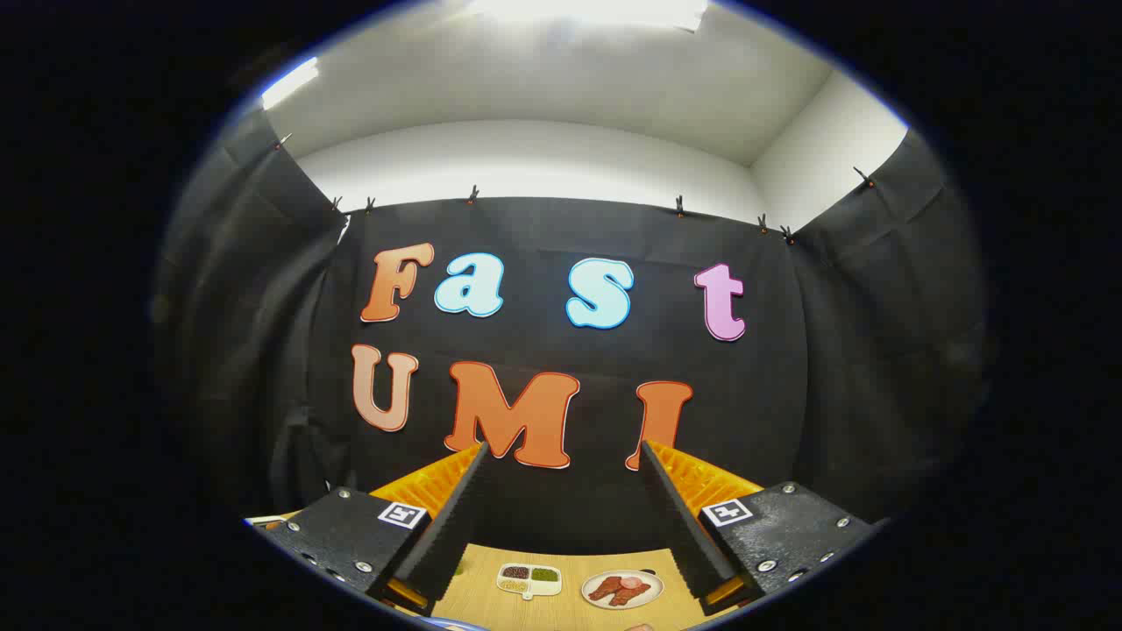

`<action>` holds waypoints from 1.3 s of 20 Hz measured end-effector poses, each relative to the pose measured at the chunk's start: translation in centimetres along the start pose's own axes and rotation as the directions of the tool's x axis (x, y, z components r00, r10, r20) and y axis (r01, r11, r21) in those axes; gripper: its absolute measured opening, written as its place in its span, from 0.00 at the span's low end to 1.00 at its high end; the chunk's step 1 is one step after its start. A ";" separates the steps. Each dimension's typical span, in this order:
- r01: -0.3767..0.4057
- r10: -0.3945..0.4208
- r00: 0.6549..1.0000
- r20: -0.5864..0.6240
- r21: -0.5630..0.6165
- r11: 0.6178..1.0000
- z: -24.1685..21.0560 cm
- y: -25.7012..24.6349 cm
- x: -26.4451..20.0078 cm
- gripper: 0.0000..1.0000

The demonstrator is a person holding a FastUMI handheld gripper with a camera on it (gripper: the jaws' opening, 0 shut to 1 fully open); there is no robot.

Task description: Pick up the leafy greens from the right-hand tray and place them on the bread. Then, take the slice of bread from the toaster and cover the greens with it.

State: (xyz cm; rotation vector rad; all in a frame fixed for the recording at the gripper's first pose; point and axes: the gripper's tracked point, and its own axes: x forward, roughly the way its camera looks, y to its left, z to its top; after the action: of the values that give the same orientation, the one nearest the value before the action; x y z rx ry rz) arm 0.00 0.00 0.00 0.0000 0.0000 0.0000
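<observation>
From the gripper view, the claw point(561, 456) is held high and level, its two black ribbed fingers point(447, 517) spread wide with nothing between them, their tips set against the black cloth wall point(841, 368). Down in the gap between the fingers lies a strip of wooden table point(570, 609). On it sits a small white divided tray point(529, 579) with dark, green and pale fillings in its compartments, and just to its right a round white plate point(623, 589) carrying reddish-brown pieces of meat. Whether the green filling is the leafy greens, I cannot tell; it is too small. Both dishes lie well below and beyond the fingertips.
</observation>
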 end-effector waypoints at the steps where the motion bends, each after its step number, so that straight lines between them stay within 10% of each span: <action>1: 0.001 -0.001 1.000 0.002 -0.002 1.000 0.2 0.0 -0.2 0.99; 26: -0.011 0.012 0.998 -0.057 0.022 1.000 -3.2 0.1 -0.3 0.98</action>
State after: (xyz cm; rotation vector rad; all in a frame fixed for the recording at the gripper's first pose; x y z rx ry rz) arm -0.31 0.10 -3.19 0.0213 0.0571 0.0113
